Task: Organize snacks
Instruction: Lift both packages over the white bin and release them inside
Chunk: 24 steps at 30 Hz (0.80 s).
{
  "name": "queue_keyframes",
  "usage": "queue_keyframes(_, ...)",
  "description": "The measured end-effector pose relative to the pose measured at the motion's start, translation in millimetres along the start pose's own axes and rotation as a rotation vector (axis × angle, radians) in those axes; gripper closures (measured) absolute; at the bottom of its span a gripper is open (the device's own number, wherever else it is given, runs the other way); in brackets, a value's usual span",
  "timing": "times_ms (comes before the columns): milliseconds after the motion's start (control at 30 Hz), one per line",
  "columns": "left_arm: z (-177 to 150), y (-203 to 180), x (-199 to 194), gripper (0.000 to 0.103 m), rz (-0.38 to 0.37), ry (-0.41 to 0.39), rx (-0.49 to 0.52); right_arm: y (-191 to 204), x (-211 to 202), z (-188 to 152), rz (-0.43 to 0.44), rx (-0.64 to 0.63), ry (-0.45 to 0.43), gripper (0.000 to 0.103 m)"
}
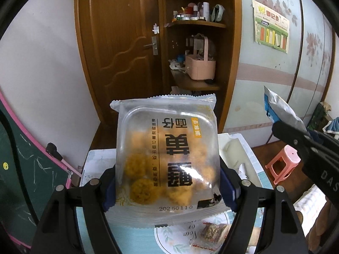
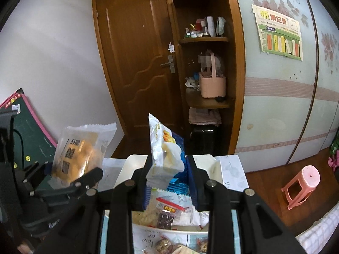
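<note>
Two snack packs upright, clear bun pack (image 1: 167, 154) clamped in left hand-held gripper (image 1: 167, 190), white-blue bag (image 2: 165, 154) in right hand-held gripper (image 2: 169, 182)

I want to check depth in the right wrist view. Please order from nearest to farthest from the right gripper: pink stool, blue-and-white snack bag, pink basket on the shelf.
1. blue-and-white snack bag, clamped in the right gripper.
2. pink stool, on the floor, right.
3. pink basket, on the back shelf.

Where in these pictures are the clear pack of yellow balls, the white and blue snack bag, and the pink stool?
Clear pack of yellow balls (image 1: 167, 156): left wrist view, middle of its front.
White and blue snack bag (image 2: 164, 154): right wrist view, white front panel.
Pink stool (image 2: 310, 174): right wrist view, round seat top.
</note>
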<state>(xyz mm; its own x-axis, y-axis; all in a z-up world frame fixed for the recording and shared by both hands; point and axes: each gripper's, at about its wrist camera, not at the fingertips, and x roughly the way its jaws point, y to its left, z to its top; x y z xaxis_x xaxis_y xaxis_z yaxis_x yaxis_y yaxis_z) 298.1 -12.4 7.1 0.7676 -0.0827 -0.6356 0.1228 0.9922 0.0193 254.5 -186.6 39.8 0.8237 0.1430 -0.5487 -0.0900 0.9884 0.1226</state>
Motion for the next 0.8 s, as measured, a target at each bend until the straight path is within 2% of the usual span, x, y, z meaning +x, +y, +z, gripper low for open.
queue_keyframes(233, 5, -6, 31, 0.026, 0.001, 0.03, -0.005, -11, 30, 5, -0.022, 0.042, 0.045, 0.073)
queue_keyframes(500, -1, -7, 69, 0.025, 0.018, 0.082, -0.015, -21, 65, -11, -0.044, 0.081, 0.124, 0.073)
queue_keyframes(600, -3, -7, 83, 0.022, -0.007, 0.114, -0.019, -23, 77, -17, -0.053, 0.076, 0.149, 0.072)
queue_keyframes(667, -4, -7, 94, 0.012, -0.04, 0.131, -0.011, -24, 86, -21, -0.054, 0.075, 0.185, 0.068)
queue_keyframes(733, -8, -7, 103, 0.009, -0.051, 0.153, -0.007, -27, 94, -25, -0.04, 0.094, 0.217, 0.052)
queue_keyframes(800, -12, -7, 108, 0.009, -0.033, 0.163, -0.013, -30, 96, -30, -0.04, 0.105, 0.228, 0.049)
